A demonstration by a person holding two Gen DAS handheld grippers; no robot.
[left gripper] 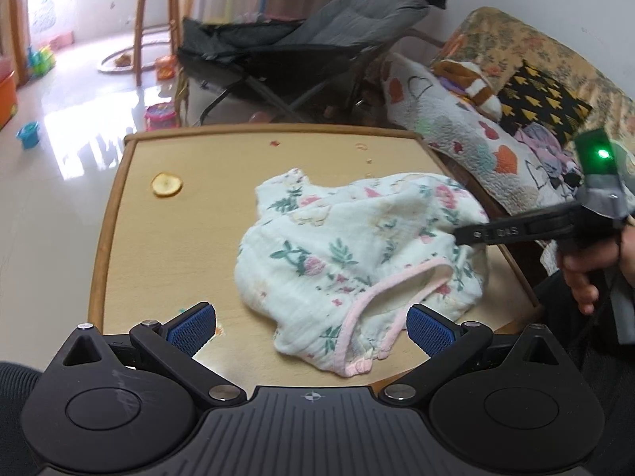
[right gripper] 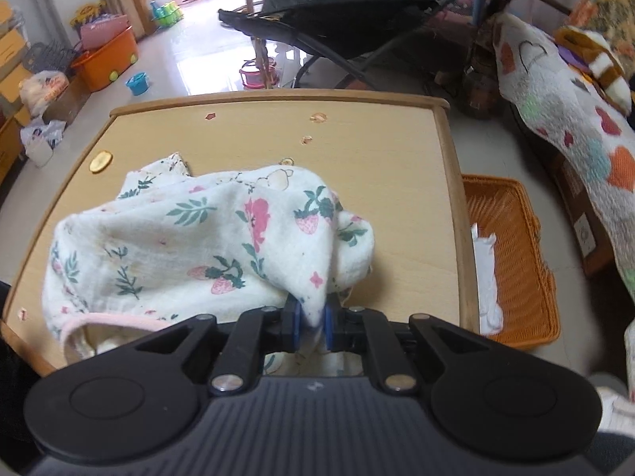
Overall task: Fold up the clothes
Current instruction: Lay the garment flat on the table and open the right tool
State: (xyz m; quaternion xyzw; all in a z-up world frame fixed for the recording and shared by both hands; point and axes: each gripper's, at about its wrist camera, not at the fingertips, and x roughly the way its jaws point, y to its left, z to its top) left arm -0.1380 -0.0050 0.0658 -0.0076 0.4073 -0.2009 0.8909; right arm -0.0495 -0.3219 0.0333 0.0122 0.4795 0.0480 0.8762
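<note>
Cloth like this floral garment (left gripper: 349, 246), crumpled mid-table (left gripper: 190, 150), is light and limp; our right gripper (right gripper: 311, 319) pinches its 3 o'clock edge, left gripper (left gripper: 311, 327) spread wide, empty; we would take the pink-trimmed hem (left gripper: 357, 317).

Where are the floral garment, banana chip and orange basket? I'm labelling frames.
floral garment (right gripper: 166, 238), right wrist view, middle of the cloth.
banana chip (left gripper: 166, 185), left wrist view, its centre.
orange basket (right gripper: 528, 261), right wrist view, woven floor.

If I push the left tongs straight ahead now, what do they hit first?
Probably the garment: its pink-trimmed edge lies on the table just beyond the open left tongs, though depth is hard to judge.
</note>
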